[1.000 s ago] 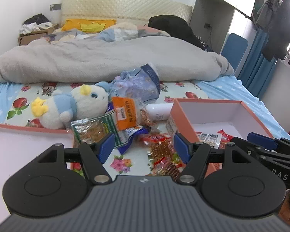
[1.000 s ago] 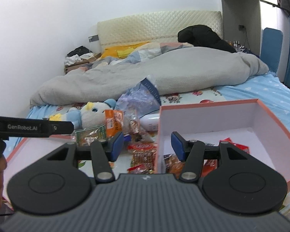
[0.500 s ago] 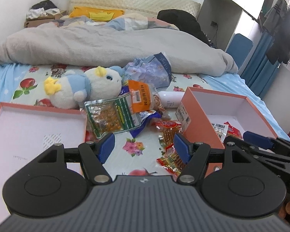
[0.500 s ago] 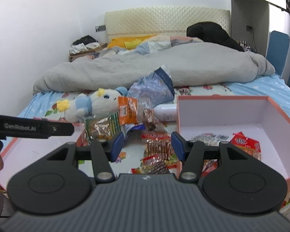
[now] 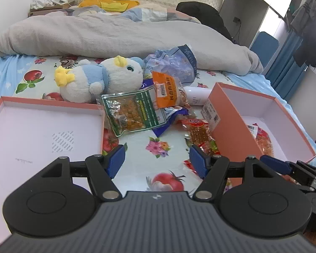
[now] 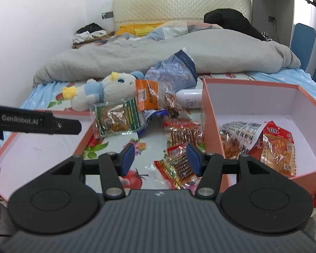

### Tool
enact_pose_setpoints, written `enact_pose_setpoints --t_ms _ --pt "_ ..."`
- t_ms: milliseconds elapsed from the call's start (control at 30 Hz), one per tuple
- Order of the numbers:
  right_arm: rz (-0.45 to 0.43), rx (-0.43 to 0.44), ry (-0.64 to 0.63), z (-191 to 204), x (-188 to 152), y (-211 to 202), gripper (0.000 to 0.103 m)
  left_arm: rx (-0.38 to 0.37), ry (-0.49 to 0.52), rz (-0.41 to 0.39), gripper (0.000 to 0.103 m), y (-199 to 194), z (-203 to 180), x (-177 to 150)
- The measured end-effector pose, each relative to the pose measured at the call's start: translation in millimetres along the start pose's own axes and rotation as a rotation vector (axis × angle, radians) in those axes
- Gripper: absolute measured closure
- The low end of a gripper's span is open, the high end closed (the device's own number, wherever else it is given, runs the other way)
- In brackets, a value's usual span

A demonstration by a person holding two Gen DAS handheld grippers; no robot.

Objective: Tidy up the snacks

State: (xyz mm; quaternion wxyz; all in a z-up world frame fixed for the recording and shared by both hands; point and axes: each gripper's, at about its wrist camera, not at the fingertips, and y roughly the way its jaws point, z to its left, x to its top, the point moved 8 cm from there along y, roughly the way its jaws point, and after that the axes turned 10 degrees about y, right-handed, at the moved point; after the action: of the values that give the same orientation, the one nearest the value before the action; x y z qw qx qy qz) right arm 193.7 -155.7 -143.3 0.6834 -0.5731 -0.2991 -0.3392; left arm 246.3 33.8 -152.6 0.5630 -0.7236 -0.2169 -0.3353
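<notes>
Snack packets lie on the flowered sheet between two boxes: a green-edged packet [image 5: 132,113], an orange packet [image 5: 165,92], a red packet [image 5: 197,129] and a smaller red one [image 6: 178,166]. The deep pink box [image 6: 208,122] on the right holds two packets [image 6: 276,147]. The shallow pink box [image 5: 42,130] on the left holds nothing. My left gripper [image 5: 157,161] is open and empty above the sheet. My right gripper [image 6: 161,158] is open and empty, its right fingertip over the small red packet.
A plush penguin [image 5: 99,78], a crumpled blue bag [image 5: 174,63] and a white bottle [image 5: 197,99] lie behind the packets. A grey duvet [image 5: 115,33] covers the far bed. The left gripper shows as a black bar at the left of the right wrist view [image 6: 35,122].
Both grippers have tilted down and come closer to the bed, so the sheet and packets fill more of each view. Both stayed open and empty.
</notes>
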Motion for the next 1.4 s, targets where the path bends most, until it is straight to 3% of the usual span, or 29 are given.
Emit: enact_pose_setpoints --t_ms 533,633,967,1267,1400 --pt "0.072 -0.027 -0.037 0 -15 60 0.046 0.021 -0.016 0.068 0.028 55 15 11" --pt "0.094 -0.033 -0.04 -1 -18 75 0.047 0.034 -0.017 0.084 0.021 70 20 13" --pt "0.135 -0.101 -0.076 -8 -19 120 0.047 0.046 0.031 0.158 0.018 130 42 27" --pt "0.155 -0.18 -0.119 -14 -19 150 0.047 0.086 0.25 0.201 0.018 177 57 54" --pt "0.134 -0.206 -0.162 -13 -19 152 0.047 0.122 0.456 0.224 0.016 195 53 57"
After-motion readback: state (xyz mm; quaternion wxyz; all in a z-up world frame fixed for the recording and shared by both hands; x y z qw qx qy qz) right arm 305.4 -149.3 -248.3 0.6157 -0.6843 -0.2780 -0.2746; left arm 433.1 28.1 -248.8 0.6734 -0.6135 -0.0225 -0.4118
